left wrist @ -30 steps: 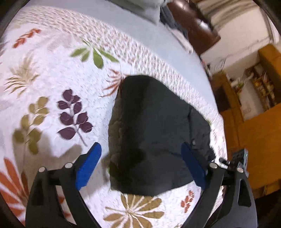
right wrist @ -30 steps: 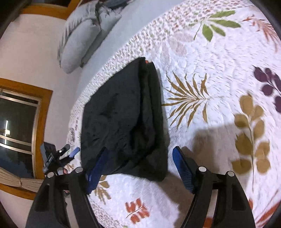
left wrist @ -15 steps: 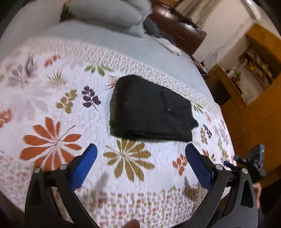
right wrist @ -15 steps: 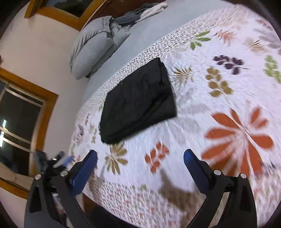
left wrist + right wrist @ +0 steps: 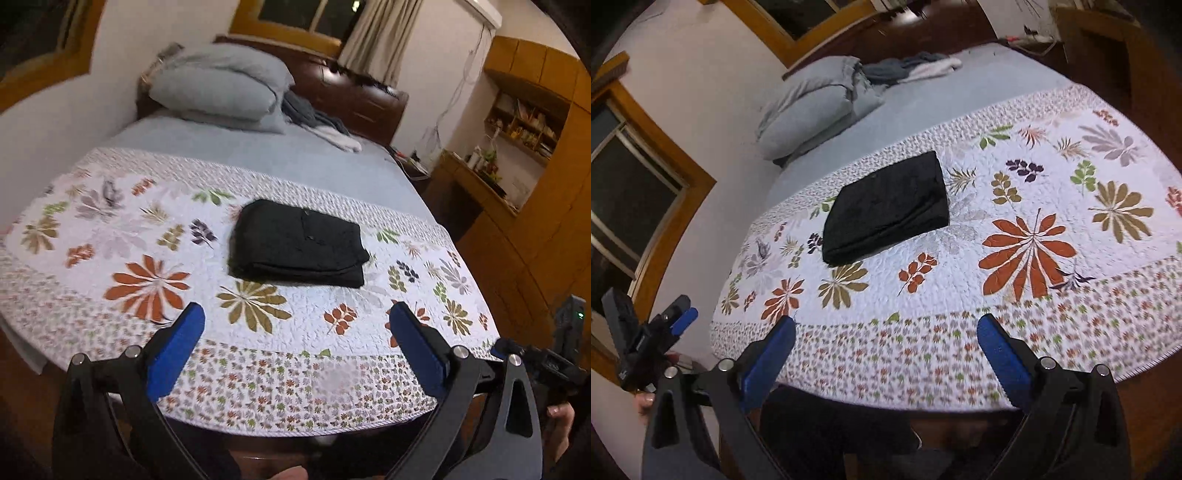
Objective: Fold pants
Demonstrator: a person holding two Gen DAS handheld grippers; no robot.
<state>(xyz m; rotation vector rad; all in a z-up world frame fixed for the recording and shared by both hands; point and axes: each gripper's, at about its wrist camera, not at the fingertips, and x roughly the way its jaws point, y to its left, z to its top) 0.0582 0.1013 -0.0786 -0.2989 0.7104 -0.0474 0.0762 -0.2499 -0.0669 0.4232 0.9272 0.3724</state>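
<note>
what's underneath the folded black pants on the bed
The folded black pants lie on the floral quilt, which spreads out around them. The quilt patch directly beneath is covered, so anything there stays hidden.

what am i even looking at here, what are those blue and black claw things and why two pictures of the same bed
No robot here: a person holds a pair of hand-held tongs in each hand, each with a wide-angle camera looking along its fingers. One picture comes from the left tongs, the other from the right tongs, so you see the same bed from two angles. The blue parts are the finger pads. Both tongs are open and hold nothing. On the floral quilt lie black pants, folded into a neat rectangle. Grey pillows sit at the headboard.
</note>
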